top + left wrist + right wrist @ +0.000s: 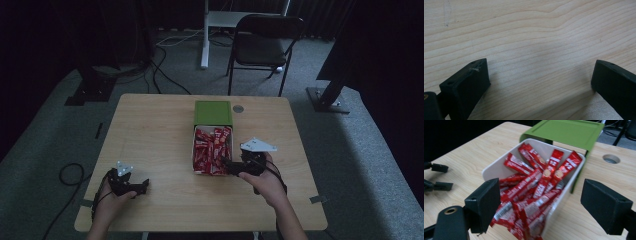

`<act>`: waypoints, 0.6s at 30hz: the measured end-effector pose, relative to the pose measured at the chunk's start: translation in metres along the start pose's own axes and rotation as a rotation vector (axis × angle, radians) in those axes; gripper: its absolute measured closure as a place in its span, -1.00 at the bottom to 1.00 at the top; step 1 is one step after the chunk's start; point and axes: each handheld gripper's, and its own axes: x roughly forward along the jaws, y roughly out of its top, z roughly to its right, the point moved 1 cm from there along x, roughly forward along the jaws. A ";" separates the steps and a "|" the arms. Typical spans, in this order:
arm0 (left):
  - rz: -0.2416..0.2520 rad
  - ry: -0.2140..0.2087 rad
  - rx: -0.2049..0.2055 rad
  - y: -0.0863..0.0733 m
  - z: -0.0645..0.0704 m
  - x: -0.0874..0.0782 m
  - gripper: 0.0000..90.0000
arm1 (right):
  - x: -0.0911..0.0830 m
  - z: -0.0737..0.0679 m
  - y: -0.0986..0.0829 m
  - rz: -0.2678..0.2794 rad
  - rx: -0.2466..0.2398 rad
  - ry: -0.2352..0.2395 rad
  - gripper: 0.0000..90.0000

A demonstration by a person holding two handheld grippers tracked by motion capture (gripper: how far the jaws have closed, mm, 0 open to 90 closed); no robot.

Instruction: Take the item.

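A white open box (194,150) (496,167) holds several red sachets (212,147) (531,185) in a loose pile. Its green lid (213,112) (566,131) sits at the box's far end, partly over it. My right gripper (229,166) (541,192) is open at the box's near right corner, the jaws spread wide on either side of that corner and holding nothing. My left gripper (144,186) (539,70) is open near the table's front left, low over bare wood, with nothing between its jaws. The right gripper view also catches the left gripper (436,175) far off at the left.
The wooden table (150,135) has a round cable hole (238,108) (611,158) just right of the lid. A black chair (265,45) and a white desk leg (205,35) stand beyond the table. Cables (70,172) lie on the grey floor.
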 end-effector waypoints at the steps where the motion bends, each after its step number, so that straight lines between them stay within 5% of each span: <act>1: 0.000 0.000 0.000 0.000 0.000 0.000 -0.95 | 0.002 -0.002 0.001 0.000 0.001 0.004 -0.65; 7: 0.002 0.000 -0.001 0.000 0.000 0.000 -0.95 | 0.014 -0.014 0.004 0.003 -0.019 0.021 -0.65; 10: 0.002 0.000 -0.001 0.000 0.000 0.000 -0.95 | 0.020 -0.019 0.004 -0.012 -0.022 0.018 -0.44; 18: 0.003 0.000 -0.002 0.000 0.000 0.000 -0.95 | 0.036 -0.027 -0.001 -0.026 -0.010 -0.002 -0.26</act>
